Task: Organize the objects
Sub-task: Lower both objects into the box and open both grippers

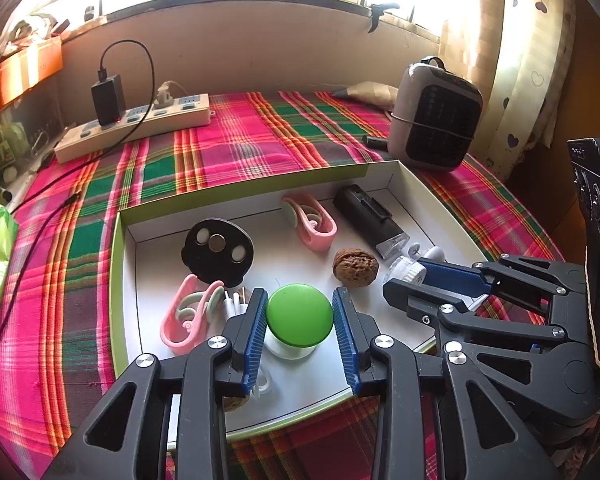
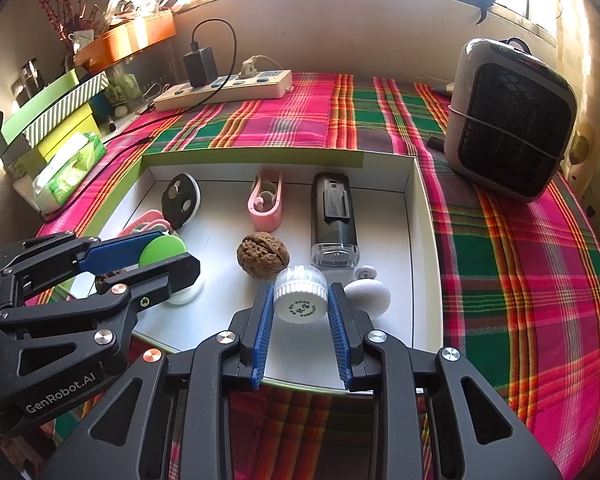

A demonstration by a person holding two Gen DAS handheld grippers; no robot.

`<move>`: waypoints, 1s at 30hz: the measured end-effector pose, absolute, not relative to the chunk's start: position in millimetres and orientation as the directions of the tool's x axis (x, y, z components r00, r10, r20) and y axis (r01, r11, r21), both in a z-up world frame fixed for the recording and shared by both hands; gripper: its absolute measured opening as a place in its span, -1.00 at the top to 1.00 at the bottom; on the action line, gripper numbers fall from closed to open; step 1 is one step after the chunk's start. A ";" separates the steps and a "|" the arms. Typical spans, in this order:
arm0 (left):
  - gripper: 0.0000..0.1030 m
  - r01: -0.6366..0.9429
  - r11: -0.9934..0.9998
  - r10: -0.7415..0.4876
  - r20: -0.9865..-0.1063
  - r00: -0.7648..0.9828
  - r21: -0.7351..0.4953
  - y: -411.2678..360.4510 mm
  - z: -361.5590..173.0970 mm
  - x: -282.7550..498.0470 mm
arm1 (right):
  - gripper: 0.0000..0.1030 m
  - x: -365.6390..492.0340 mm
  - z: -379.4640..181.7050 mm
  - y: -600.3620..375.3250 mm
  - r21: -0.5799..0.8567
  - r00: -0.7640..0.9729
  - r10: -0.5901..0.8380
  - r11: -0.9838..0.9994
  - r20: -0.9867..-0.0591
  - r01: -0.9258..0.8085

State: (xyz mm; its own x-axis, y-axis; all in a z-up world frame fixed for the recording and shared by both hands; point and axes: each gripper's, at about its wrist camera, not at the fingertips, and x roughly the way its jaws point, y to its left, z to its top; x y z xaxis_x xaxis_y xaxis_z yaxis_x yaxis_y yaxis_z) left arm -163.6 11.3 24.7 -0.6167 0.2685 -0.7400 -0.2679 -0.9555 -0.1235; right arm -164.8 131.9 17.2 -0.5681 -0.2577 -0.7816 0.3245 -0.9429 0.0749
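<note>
Your left gripper [image 1: 300, 320] has its blue pads closed against the sides of the green-capped container [image 1: 299, 315], which stands on its white base near the front of the shallow white tray [image 1: 400, 184]. Your right gripper [image 2: 300, 304] is clamped on the small white ribbed jar [image 2: 300, 294], its label facing the camera, near the tray's front right area. Both jaws sit well inside the tray walls.

Just beyond your right gripper lies the walnut [image 2: 263, 260], a little to the left of the jar, and the black stamp-like device [image 2: 334, 220] with a clear end lies straight ahead of it. A white rounded object [image 2: 368, 294] touches or nearly touches the outer side of your right jaw. Between the two grippers the tray floor is bare.

On your left side, a pink clip [image 1: 188, 316] lies just beside the left jaw, with the black disc [image 1: 219, 250] behind it. A second pink clip [image 1: 312, 222] rests near the back wall.

The tray's front rim runs under both grippers; its right wall stands near the jar. Outside the tray the plaid cloth [image 2: 520, 280] is open to the right, up to the heater [image 2: 508, 120].
</note>
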 end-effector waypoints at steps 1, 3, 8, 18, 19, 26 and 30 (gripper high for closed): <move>0.41 -0.267 -0.956 0.268 -0.740 -0.616 -0.124 11.2 24.6 -163.6 | 0.44 -164.7 17.3 132.0 0.075 -0.568 -0.258 -0.943 -0.781 0.325; 0.40 -0.263 -0.957 0.264 -0.741 -0.618 -0.121 11.0 24.8 -163.0 | 0.44 -164.9 17.4 131.9 0.075 -0.569 -0.257 -0.943 -0.781 0.324; 0.39 -0.257 -0.960 0.253 -0.743 -0.619 -0.113 11.1 25.7 -161.1 | 0.44 -164.8 18.1 131.9 0.073 -0.571 -0.255 -0.944 -0.780 0.323; 0.37 -0.241 -0.964 0.240 -0.737 -0.632 -0.108 7.2 30.1 -154.1 | 0.23 -158.1 21.9 133.2 0.068 -0.580 -0.250 -0.946 -0.776 0.316; 0.36 -0.240 -0.965 0.239 -0.735 -0.634 -0.107 6.8 30.9 -152.5 | 0.23 -156.7 22.5 133.1 0.067 -0.582 -0.249 -0.946 -0.774 0.316; 0.36 -0.215 -0.971 0.220 -0.720 -0.659 -0.100 2.2 38.0 -135.8 | 0.23 -143.4 30.2 134.5 0.074 -0.598 -0.257 -0.947 -0.759 0.313; 0.36 -0.195 -0.976 0.201 -0.714 -0.670 -0.092 0.2 40.9 -123.9 | 0.23 -131.7 35.6 133.6 0.080 -0.610 -0.266 -0.946 -0.746 0.315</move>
State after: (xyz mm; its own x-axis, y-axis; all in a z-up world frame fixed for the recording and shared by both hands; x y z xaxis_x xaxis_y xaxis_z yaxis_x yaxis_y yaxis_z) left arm -123.9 0.2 40.9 -0.6703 0.2015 -0.7142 -0.1950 -0.9764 -0.0925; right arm -131.7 133.6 35.6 -0.6104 -0.2662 -0.7460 0.3146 -0.9458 0.0801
